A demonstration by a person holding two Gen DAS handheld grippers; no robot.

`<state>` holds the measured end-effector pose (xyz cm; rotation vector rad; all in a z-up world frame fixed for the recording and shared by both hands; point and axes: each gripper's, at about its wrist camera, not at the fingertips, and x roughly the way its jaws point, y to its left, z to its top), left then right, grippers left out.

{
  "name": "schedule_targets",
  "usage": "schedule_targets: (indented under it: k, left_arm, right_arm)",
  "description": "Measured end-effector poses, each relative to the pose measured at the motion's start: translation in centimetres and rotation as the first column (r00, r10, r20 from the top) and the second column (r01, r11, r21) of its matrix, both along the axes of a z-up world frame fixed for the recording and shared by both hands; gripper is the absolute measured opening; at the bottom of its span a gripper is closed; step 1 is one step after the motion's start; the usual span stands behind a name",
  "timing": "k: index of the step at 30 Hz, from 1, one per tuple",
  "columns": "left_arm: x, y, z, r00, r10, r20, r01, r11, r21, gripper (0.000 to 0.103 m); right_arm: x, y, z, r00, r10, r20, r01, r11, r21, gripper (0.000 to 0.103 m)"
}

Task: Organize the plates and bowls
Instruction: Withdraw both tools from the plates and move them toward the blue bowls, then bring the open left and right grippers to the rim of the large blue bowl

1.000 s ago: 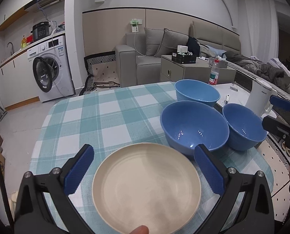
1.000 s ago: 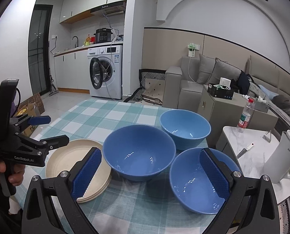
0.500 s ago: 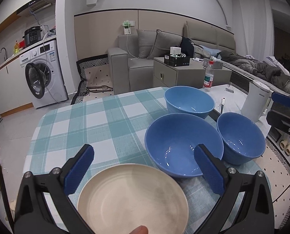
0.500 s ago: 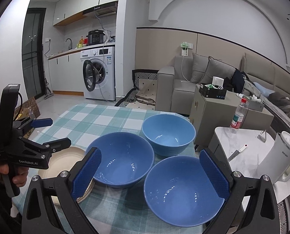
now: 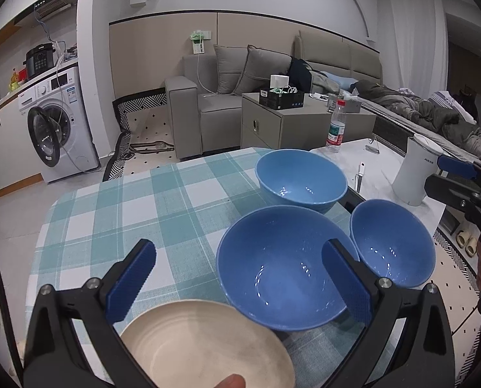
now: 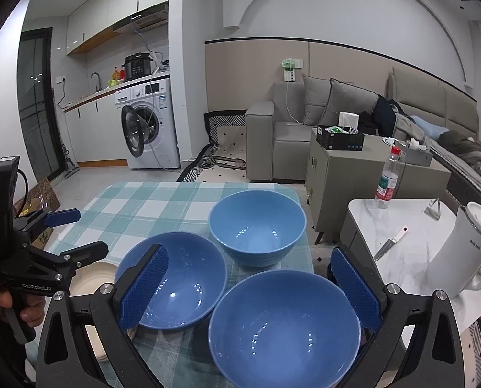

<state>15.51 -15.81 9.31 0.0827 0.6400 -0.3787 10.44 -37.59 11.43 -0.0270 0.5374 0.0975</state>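
Two hand-held grippers are hovering over a checked tablecloth (image 5: pixel 117 213), both with jaws spread wide and holding nothing. The right gripper (image 6: pixel 250 286) is framing the nearest blue bowl (image 6: pixel 284 328), which is sitting directly ahead and just below its fingertips. A second blue bowl (image 6: pixel 172 279) is lying ahead to its left, touching the first, and a third (image 6: pixel 256 226) is sitting farther ahead. The left gripper (image 5: pixel 237 279) is hanging above cream plates (image 5: pixel 204 346). The right hand looks nearer for a bowl.
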Motion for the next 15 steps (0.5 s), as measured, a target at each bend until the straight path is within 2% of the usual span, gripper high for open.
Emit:
schedule_targets:
  k: [15]
  left_arm:
    - [4.3, -1.1, 0.0, 0.998, -0.004, -0.058, 0.004, 1.0, -0.005, 0.103]
  right_arm:
    - [4.4, -1.9, 0.0, 0.998, -0.032, -0.05, 0.032, 0.999, 0.004, 0.102]
